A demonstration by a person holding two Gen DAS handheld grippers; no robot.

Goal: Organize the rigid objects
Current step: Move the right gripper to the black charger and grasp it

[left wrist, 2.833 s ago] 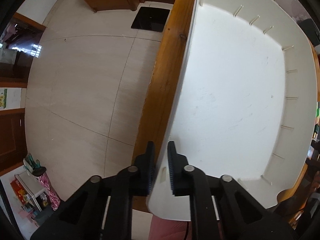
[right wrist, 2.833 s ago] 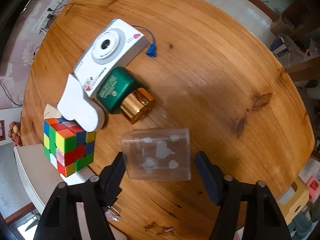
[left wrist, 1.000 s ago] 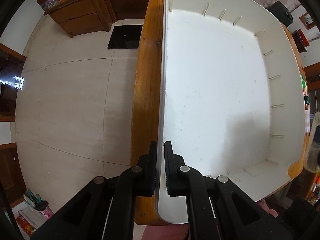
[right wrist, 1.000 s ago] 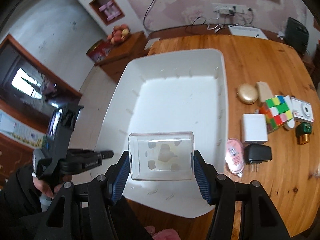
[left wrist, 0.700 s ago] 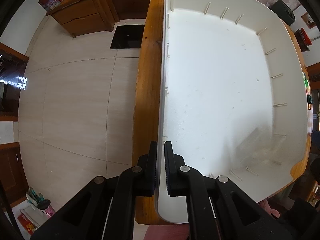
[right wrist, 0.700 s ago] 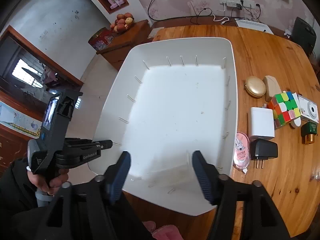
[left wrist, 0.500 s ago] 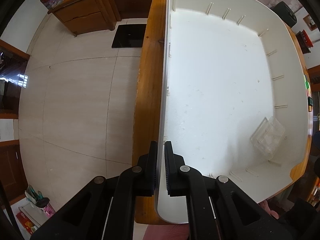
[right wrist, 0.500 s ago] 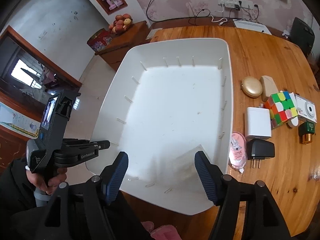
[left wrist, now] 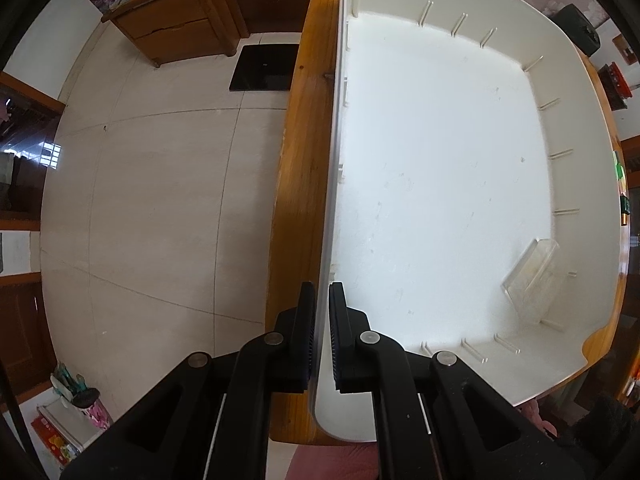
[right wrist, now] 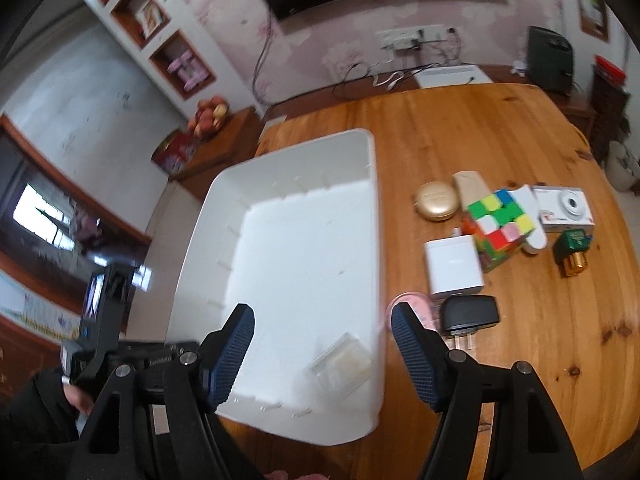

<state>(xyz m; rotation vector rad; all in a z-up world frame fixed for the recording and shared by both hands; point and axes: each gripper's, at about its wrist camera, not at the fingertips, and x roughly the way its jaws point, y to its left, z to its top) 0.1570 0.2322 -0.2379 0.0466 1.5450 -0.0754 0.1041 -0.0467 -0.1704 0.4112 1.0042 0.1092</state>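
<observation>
Judging by how things lay, the sorting had barely begun: one item, a clear plastic box point(right wrist: 340, 364), sat inside the white plastic bin point(right wrist: 376, 216), while the rest waited on the wooden table point(right wrist: 500, 128) to the right of the right tongs point(right wrist: 322, 346). Those tongs hung above the bin's near right corner with nothing between their blue-padded fingers point(right wrist: 234, 344), and the jaws were opening wider. The clear box lay just ahead of them and slightly right, tilted against the bin's right wall near the front corner; in the left wrist view it showed as a see-through block point(left wrist: 532, 280) far off to the right of the left tongs point(left wrist: 322, 332), its faces glassy and faintly yellowed, hard-edged and empty as far as could be told. The left tongs were clamped tight on the bin's left rim point(left wrist: 332, 184), pointing down, steadying it at the table edge. Left to move were a gold oval case point(right wrist: 436, 200), a beige case point(right wrist: 470, 186) behind the Rubik's cube point(right wrist: 498, 224), a white charger block point(right wrist: 452, 268), a black plug adapter point(right wrist: 470, 316), a pink round item point(right wrist: 412, 306) just beside the bin wall, a white compact camera point(right wrist: 566, 208), a white flat piece point(right wrist: 530, 216) and a green-and-gold bottle point(right wrist: 574, 248).
</observation>
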